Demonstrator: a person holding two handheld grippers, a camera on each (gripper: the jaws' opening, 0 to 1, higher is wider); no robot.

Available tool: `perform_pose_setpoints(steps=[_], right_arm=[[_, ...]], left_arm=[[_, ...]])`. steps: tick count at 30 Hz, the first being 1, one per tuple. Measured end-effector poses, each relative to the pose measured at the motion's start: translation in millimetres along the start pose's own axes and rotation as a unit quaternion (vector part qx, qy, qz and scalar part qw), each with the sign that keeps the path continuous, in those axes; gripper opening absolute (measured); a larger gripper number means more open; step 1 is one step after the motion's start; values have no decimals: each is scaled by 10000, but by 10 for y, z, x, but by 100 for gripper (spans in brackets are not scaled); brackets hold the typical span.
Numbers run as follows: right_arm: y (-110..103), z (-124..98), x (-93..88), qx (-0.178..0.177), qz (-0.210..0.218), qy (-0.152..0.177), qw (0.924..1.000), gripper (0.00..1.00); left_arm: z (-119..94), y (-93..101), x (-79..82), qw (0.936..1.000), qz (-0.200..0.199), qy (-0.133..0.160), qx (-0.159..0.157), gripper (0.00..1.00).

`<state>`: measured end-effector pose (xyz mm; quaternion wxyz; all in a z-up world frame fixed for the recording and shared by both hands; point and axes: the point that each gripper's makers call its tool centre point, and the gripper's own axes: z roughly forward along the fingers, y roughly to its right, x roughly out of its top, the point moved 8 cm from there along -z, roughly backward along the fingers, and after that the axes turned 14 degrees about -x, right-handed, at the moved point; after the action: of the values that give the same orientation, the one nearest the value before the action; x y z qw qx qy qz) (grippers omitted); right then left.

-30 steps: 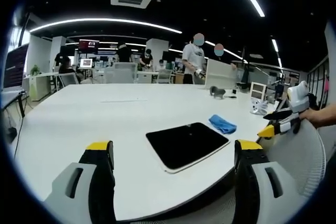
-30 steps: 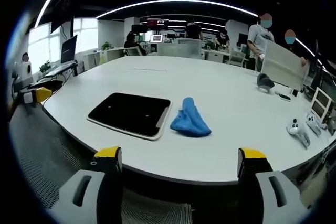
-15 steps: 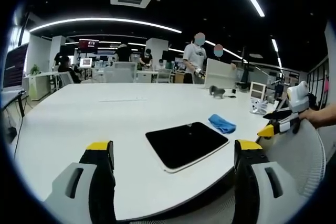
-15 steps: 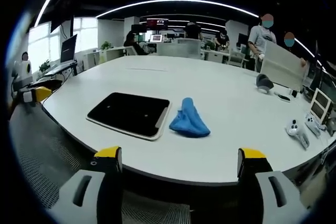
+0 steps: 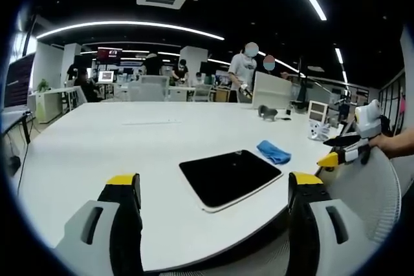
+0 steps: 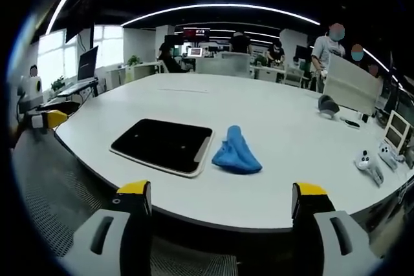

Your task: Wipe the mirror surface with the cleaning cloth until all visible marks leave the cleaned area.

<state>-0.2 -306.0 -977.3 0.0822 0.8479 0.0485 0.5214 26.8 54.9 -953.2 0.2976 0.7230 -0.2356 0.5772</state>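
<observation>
The mirror (image 6: 162, 146), dark and flat, is seen lying near the curved edge of the white desk (image 6: 272, 121). The blue cleaning cloth (image 6: 237, 152) is bunched just beside the mirror, apart from it. Both the left tool (image 5: 217, 189) and right tool (image 6: 220, 198) are held spread wide, off the desk, nothing gripped.

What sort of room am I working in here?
Likely an open-plan office: a big white table, desks with monitors behind it, people standing around, strip lights overhead. The mirror and blue cloth lie on the table.
</observation>
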Motion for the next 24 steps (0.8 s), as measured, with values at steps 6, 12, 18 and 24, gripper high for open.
perform_pose_setpoints(steps=[6,12,18,24], right_arm=[[-10,-4,-11,70,11,-37,10000,88],[-16,-5,7,104,153,-27,9998,83],[-15,-15,32,83,302,-76,9995,74],[31,-22,147,67,283,61,9996,61]], left_arm=[[-7,0,1,10000,11,30,20,94],[0,0,5,10000,7,42,-16,94],[6,3,14,10000,27,72,-42,94],[0,6,23,9999,45,129,-56,94]])
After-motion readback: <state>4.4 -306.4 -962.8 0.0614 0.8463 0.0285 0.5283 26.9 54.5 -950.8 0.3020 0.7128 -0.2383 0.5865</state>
